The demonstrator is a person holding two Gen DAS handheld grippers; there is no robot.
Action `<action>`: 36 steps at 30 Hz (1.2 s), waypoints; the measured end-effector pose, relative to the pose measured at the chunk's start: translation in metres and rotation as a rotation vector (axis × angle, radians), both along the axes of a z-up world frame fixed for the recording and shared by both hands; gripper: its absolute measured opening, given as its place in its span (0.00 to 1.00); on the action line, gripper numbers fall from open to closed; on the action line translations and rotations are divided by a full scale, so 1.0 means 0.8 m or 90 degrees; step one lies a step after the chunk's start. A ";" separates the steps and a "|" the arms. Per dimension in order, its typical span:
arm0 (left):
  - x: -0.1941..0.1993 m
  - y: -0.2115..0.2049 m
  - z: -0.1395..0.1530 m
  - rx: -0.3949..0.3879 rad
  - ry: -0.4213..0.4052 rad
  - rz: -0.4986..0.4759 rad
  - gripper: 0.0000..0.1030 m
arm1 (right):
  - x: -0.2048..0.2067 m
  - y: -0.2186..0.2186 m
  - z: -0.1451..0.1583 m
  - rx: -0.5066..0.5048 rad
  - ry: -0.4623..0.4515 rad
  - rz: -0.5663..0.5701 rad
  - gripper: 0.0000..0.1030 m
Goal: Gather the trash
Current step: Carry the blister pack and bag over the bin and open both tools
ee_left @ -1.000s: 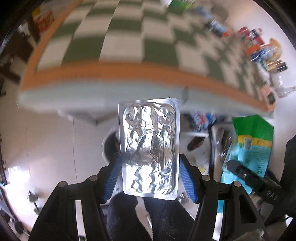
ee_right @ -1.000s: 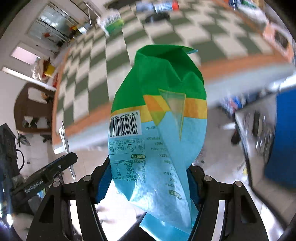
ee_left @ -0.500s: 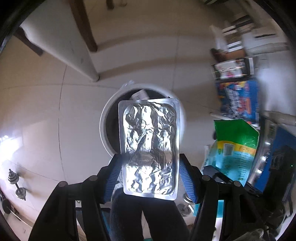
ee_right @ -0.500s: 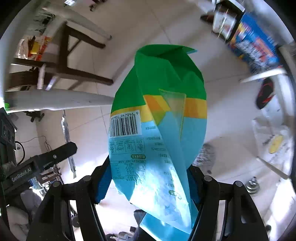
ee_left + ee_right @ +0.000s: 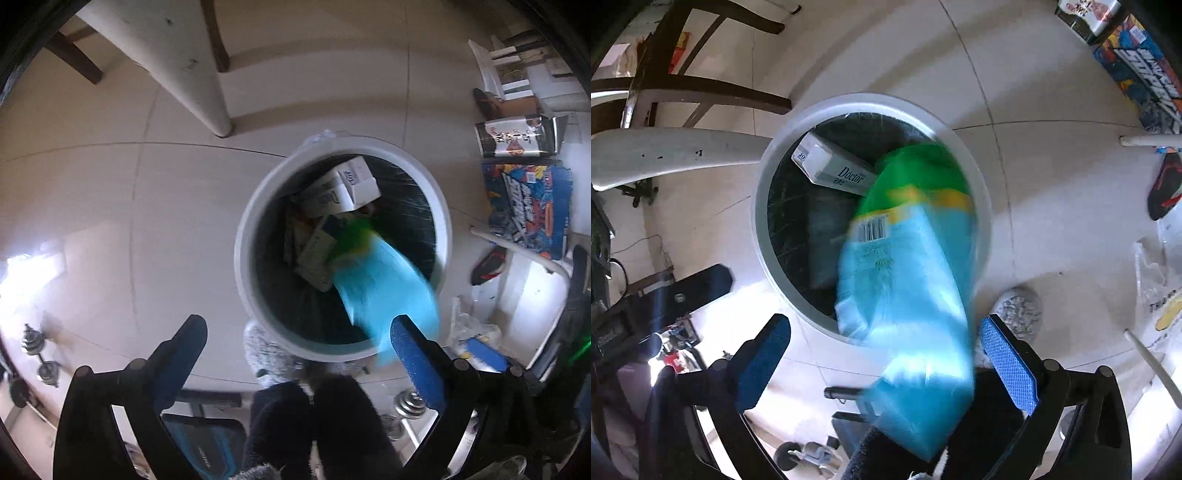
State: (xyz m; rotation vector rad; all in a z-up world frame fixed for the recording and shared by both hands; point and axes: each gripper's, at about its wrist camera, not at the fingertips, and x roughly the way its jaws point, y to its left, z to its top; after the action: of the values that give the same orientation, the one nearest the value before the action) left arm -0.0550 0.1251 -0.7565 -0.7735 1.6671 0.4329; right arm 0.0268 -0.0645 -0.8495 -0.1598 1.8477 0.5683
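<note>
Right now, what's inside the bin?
In the white bin: a white "Doctor" carton, flattened boxes, and a blurred green-and-blue bag tipping over the rim. The bag hides whatever lies beneath; the foil pack isn't identifiable.

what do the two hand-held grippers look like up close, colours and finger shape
Both match. The left hand-held gripper has two black plastic fingers on angular black linkage arms with round pivot bolts, each finger faced with a flat, textured blue pad. The right hand-held gripper has the same black frame, and its blue pads show a fine grid texture. No cables show on either.
</note>
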 end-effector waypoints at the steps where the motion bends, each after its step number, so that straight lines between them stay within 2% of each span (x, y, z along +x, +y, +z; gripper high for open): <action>1: -0.002 0.000 0.005 0.016 0.002 -0.006 0.99 | -0.001 0.000 0.007 -0.005 -0.009 0.003 1.00; 6: -0.012 -0.004 0.035 0.091 0.001 -0.028 0.99 | 0.005 0.000 0.038 -0.064 -0.080 0.039 1.00; 12: -0.023 -0.021 0.073 0.088 -0.003 -0.025 0.99 | 0.004 0.000 0.075 -0.098 -0.120 0.065 1.00; 18: -0.030 -0.040 0.131 0.092 -0.017 -0.021 0.99 | -0.004 -0.005 0.136 -0.100 -0.156 0.080 1.00; 25: -0.042 -0.058 0.218 0.101 -0.033 -0.022 0.99 | -0.018 -0.017 0.238 -0.089 -0.182 0.086 1.00; 36: -0.061 -0.079 0.373 0.125 -0.065 -0.044 0.99 | -0.037 -0.035 0.420 -0.056 -0.210 0.067 1.00</action>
State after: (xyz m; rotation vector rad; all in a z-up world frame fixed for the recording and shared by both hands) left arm -0.1040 0.0619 -0.4579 -0.5818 1.5266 0.4919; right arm -0.0030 -0.0923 -0.5134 -0.3887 1.5496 0.5012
